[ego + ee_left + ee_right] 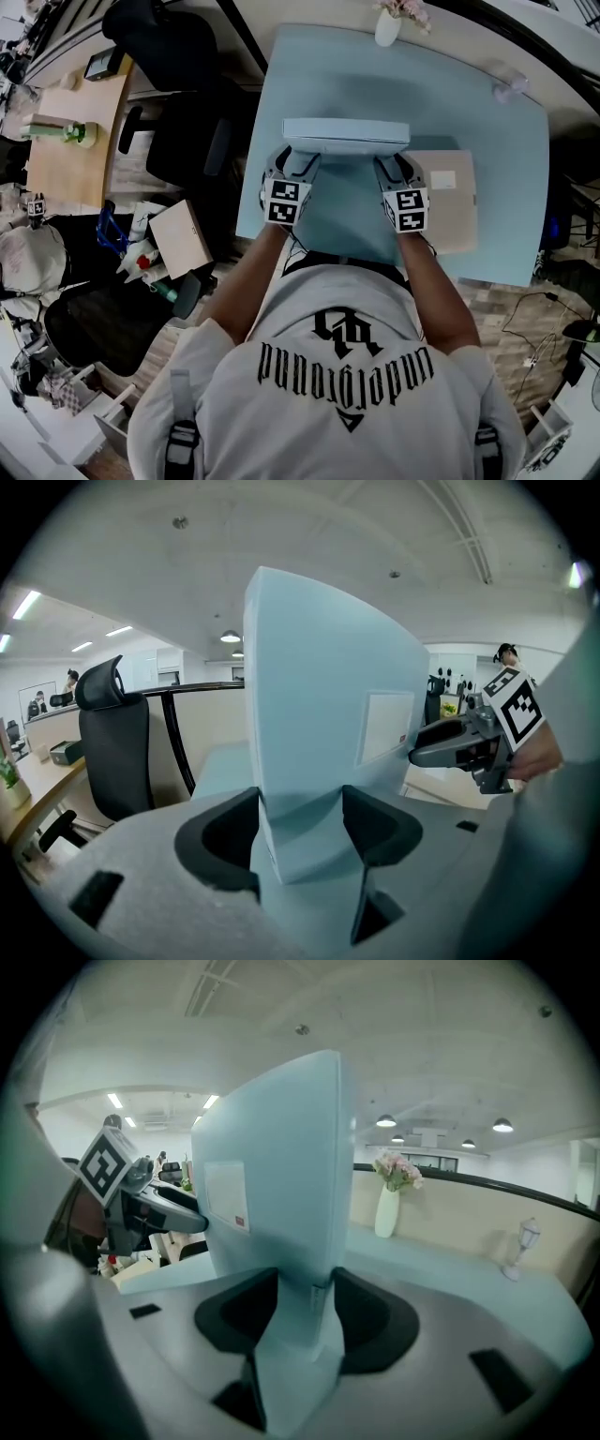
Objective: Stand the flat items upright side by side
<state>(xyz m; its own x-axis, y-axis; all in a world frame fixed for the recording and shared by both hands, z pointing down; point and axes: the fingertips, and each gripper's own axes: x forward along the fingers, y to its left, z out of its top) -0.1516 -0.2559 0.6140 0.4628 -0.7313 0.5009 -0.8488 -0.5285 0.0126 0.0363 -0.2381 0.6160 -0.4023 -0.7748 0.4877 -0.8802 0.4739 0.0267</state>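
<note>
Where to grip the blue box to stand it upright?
The blue box: take its two ends from the near side, left gripper left, right gripper right, jaws across its thin dimension. Long and narrow, it would likely swing from one central pinch.

Head view: above person, facing steeply down onto table (pixel 497 225), most of it in frame. Left gripper view: very near pale box (pixel 328 705), facing far-right, catches right gripper (pixel 422 754). Right gripper view: mirrored, facing far-left, catches left gripper (pixel 199 1222). All share box.

White vase (pixel 387 26), black chair (pixel 161 49), perhaps a bottle (pixel 58 132)
</note>
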